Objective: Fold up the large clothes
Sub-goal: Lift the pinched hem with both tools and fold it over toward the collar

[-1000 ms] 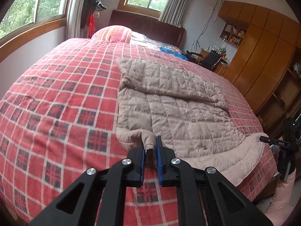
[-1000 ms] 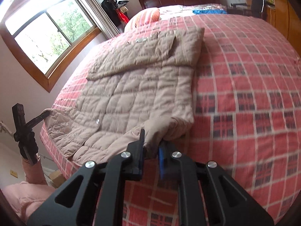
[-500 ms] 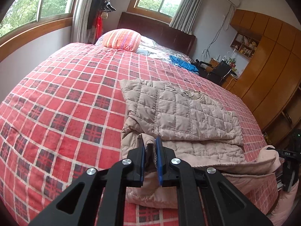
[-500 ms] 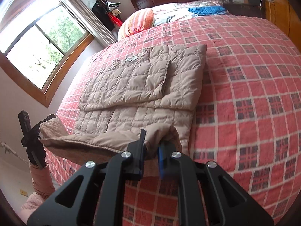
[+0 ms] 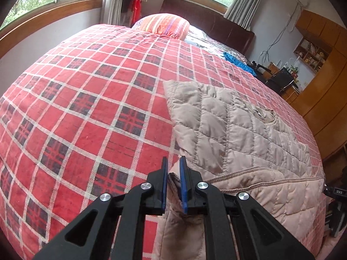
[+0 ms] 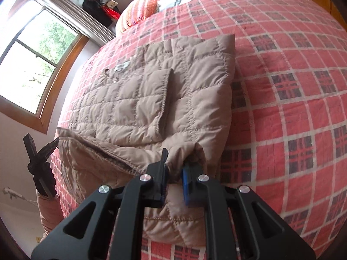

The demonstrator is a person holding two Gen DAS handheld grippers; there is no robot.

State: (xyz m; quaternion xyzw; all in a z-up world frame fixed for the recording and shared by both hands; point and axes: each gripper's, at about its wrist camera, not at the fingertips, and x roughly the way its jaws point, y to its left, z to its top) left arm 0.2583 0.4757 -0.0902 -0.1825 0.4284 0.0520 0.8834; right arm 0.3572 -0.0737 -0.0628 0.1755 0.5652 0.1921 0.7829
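A beige quilted jacket (image 5: 234,125) lies on the red plaid bed (image 5: 91,99), its sleeves laid across its body. My left gripper (image 5: 173,169) is shut on one corner of the jacket's bottom hem, and my right gripper (image 6: 174,162) is shut on the other corner. Both hold the hem raised and carried over the jacket's (image 6: 156,99) upper half, so the lower part hangs in a fold beneath the jaws. The left gripper (image 6: 41,158) also shows at the far left of the right wrist view, holding the hem's other end.
A striped orange pillow (image 5: 164,25) and a blue cloth (image 5: 236,61) lie near the dark headboard (image 5: 208,25). Windows (image 6: 28,65) run along one wall. Wooden cabinets (image 5: 325,80) and a desk chair (image 5: 282,80) stand past the bed's far side.
Both grippers have lifted the bottom hem and carried it forward toward the collar, doubling the lower half over the upper half. The grip on each corner is unchanged.
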